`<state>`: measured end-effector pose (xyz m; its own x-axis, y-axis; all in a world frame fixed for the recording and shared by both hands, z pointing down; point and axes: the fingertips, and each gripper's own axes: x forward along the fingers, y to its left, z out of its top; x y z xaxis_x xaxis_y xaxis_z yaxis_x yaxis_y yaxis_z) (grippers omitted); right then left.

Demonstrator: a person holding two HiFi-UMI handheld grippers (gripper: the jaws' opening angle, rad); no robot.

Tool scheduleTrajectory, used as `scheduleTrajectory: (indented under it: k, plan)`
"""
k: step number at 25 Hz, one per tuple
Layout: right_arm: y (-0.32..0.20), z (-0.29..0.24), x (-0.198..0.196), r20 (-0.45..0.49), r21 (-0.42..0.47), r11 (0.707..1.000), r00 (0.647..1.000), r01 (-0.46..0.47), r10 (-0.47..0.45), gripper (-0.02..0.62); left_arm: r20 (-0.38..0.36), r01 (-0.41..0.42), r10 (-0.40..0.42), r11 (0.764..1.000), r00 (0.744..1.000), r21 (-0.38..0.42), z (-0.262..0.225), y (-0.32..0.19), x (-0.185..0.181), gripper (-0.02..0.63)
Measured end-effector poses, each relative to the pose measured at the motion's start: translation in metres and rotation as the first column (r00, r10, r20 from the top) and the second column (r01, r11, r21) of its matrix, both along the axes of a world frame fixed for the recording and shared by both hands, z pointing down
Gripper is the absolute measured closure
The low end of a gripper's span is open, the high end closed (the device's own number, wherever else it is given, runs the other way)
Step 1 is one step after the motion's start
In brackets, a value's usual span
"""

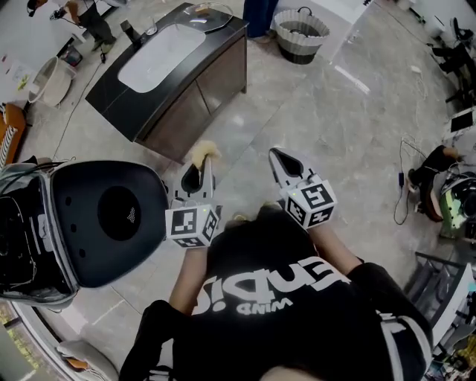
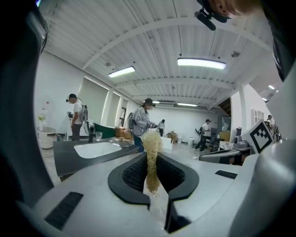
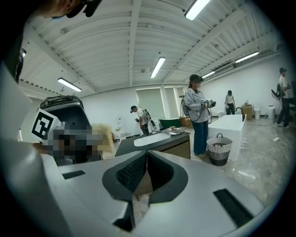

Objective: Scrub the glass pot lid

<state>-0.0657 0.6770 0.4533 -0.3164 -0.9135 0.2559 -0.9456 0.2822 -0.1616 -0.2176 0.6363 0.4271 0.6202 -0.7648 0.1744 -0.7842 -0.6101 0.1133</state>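
My left gripper [image 1: 201,170] is shut on a pale yellow fibrous scrubber [image 1: 204,152], which sticks up between its pads [image 2: 151,141]. My right gripper [image 1: 281,160] is shut with nothing in it, its pads pressed together [image 3: 146,156]. Both are held in front of the person's chest, above the floor and short of the counter. The glass pot lid [image 1: 204,12] lies on the far end of the black counter, beside the white sink [image 1: 160,56]. It also shows small in the left gripper view [image 2: 121,141] and the right gripper view [image 3: 172,131].
The black sink cabinet [image 1: 193,82] stands ahead to the left on a marble floor. A woven basket [image 1: 301,33] sits beyond it. A large black rounded seat-like shape [image 1: 104,219] fills the left. A person [image 3: 199,115] stands by the counter's far end; others are further back.
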Motion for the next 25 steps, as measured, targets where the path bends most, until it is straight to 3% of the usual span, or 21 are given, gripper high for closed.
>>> scheduleTrajectory:
  k: [12, 25]
  plan:
    - [-0.044, 0.007, -0.004, 0.012, 0.008, 0.998, 0.998, -0.059, 0.058, 0.580, -0.013, -0.038, 0.039, 0.999, 0.999, 0.005, 0.007, -0.051, 0.003, 0.555]
    - [-0.149, 0.012, 0.019, 0.028, 0.001, 1.000, 0.999, -0.031, 0.031, 0.580, -0.006, -0.019, 0.019, 1.000, 1.000, -0.006, 0.011, -0.146, 0.026, 0.555]
